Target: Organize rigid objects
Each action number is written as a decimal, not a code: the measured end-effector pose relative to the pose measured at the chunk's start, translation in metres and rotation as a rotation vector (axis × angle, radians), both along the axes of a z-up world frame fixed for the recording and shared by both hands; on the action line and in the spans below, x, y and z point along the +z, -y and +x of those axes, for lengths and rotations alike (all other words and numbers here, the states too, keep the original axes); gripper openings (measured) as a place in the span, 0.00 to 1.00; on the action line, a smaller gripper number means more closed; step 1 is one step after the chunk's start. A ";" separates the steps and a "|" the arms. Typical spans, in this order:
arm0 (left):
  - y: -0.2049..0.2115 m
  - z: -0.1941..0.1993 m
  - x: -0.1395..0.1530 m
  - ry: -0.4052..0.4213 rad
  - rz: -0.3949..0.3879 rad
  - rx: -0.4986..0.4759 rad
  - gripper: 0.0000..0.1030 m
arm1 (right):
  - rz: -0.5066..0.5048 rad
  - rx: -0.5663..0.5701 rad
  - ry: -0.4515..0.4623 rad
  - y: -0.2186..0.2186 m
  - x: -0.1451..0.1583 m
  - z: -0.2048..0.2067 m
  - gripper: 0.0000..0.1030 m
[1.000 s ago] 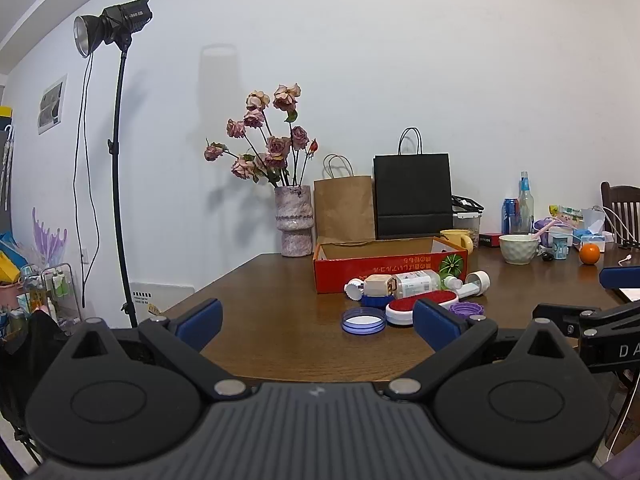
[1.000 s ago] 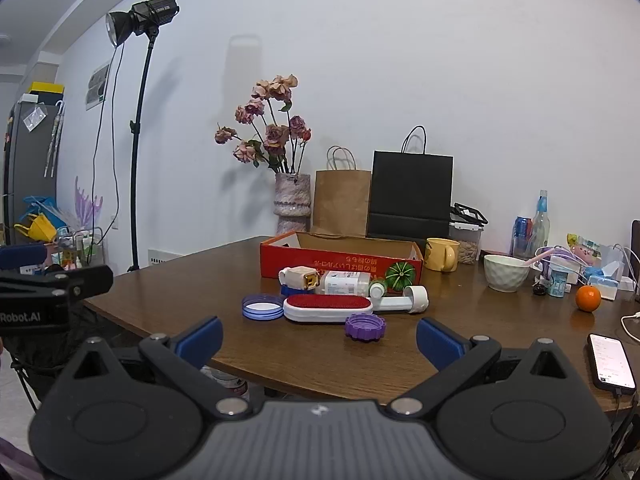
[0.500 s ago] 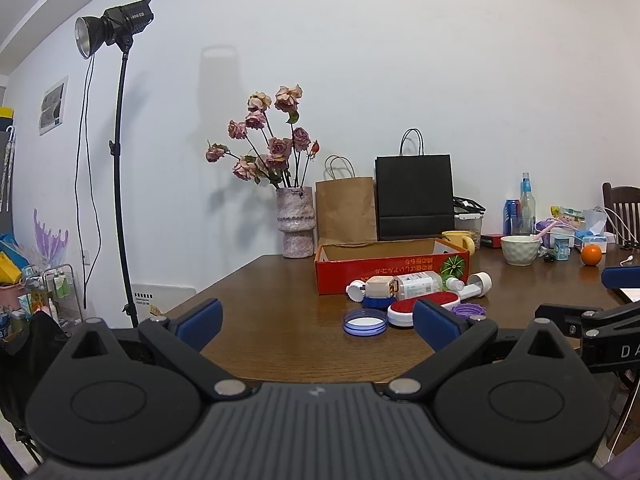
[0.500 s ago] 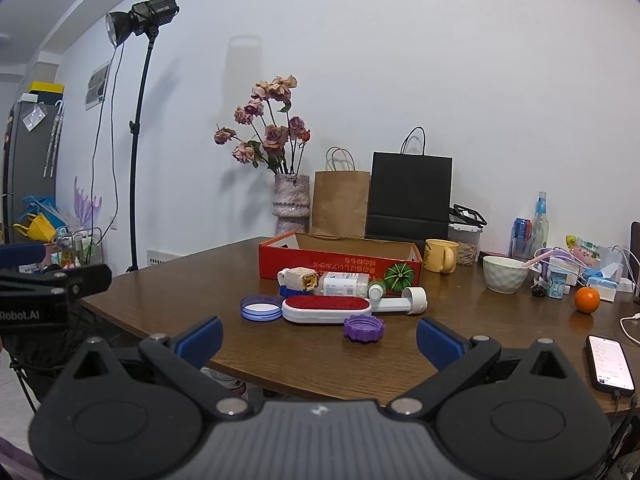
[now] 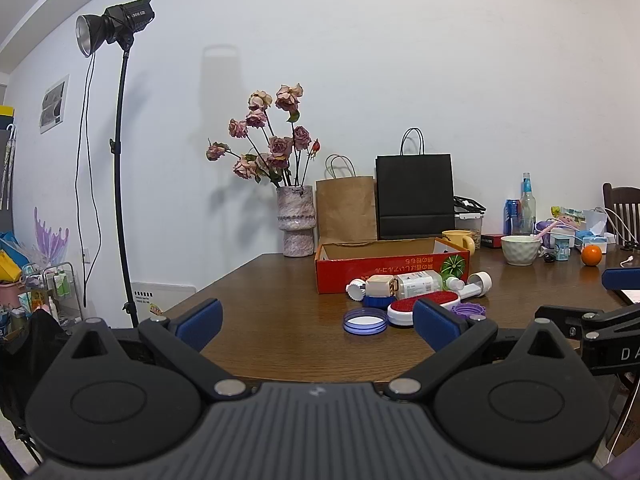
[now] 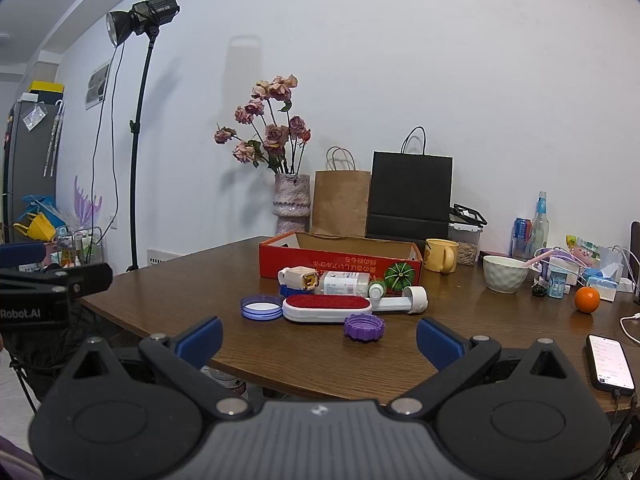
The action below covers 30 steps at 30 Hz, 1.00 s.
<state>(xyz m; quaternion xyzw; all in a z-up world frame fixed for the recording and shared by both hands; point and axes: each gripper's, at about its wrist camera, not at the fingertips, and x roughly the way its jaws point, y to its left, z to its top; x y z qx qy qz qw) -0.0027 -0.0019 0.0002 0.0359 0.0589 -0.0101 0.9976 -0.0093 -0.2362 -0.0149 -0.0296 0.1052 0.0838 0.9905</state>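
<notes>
Your one brown wooden table [image 6: 192,300] carries everything, and the landmark on it is the one red cardboard box [image 6: 340,262], open at the top, standing toward the middle.

Behind the box against the wall stand two paper bags, one black [image 6: 410,192] and one brown [image 6: 340,200], and left of them one mottled vase [image 6: 291,200] with dried roses. To the right of the box you have one yellow mug [image 6: 440,254], then one white bowl [image 6: 505,274], and farther right one orange [image 6: 587,299]. One phone [image 6: 610,364] lies at the table's right edge, well apart from the box.

Just in front of the box lies the cluster to sort:
- One white lint brush with a red pad [image 6: 328,307], lying flat, its handle pointing right.
- One clear bottle with a white label [image 6: 344,283], on its side, touching the box front.
- One cream block with a gold fitting [image 6: 299,278], left of the bottle.
- One blue-rimmed lid [image 6: 262,306], left of the brush.
- One purple ridged cap [image 6: 364,327], nearest you, just before the brush.

Your left tongs [image 5: 318,322] are spread wide and hold nothing, short of the table edge. Your right tongs [image 6: 320,340] are likewise spread and bare, with the purple cap between the tips in the view but apart from them.
</notes>
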 end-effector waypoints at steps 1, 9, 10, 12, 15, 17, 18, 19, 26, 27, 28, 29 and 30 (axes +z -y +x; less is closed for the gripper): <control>0.000 0.000 0.000 0.000 0.000 0.000 1.00 | 0.000 0.000 0.000 -0.001 0.000 0.000 1.00; 0.000 0.000 -0.002 -0.003 -0.002 -0.001 1.00 | 0.000 0.000 -0.004 0.000 -0.002 0.000 1.00; 0.000 -0.001 -0.002 -0.003 -0.002 -0.001 1.00 | 0.000 0.001 -0.004 0.000 -0.002 0.000 1.00; 0.000 0.001 -0.003 -0.012 -0.004 -0.002 1.00 | 0.000 0.001 -0.005 0.000 -0.003 0.001 1.00; -0.004 0.009 -0.006 -0.036 -0.015 0.014 1.00 | -0.008 -0.005 -0.005 0.000 -0.009 0.006 1.00; -0.007 0.015 -0.007 -0.051 -0.025 0.029 1.00 | -0.014 -0.017 -0.010 0.000 -0.011 0.012 1.00; -0.009 0.018 -0.008 -0.050 -0.031 0.039 1.00 | -0.012 -0.019 -0.013 0.001 -0.012 0.016 1.00; -0.010 0.020 -0.009 -0.048 -0.035 0.044 1.00 | -0.008 -0.022 -0.017 0.002 -0.012 0.020 1.00; -0.014 0.043 -0.018 -0.100 -0.047 0.065 1.00 | 0.011 -0.054 -0.044 0.011 -0.016 0.051 1.00; -0.014 0.048 -0.019 -0.109 -0.054 0.068 1.00 | 0.018 -0.057 -0.050 0.013 -0.016 0.056 1.00; -0.014 0.052 -0.020 -0.114 -0.057 0.071 1.00 | 0.023 -0.058 -0.056 0.014 -0.016 0.061 1.00; -0.014 0.055 -0.020 -0.116 -0.057 0.073 1.00 | 0.026 -0.061 -0.061 0.016 -0.017 0.065 1.00; -0.012 0.058 -0.021 -0.117 -0.056 0.075 1.00 | 0.028 -0.062 -0.065 0.017 -0.017 0.070 1.00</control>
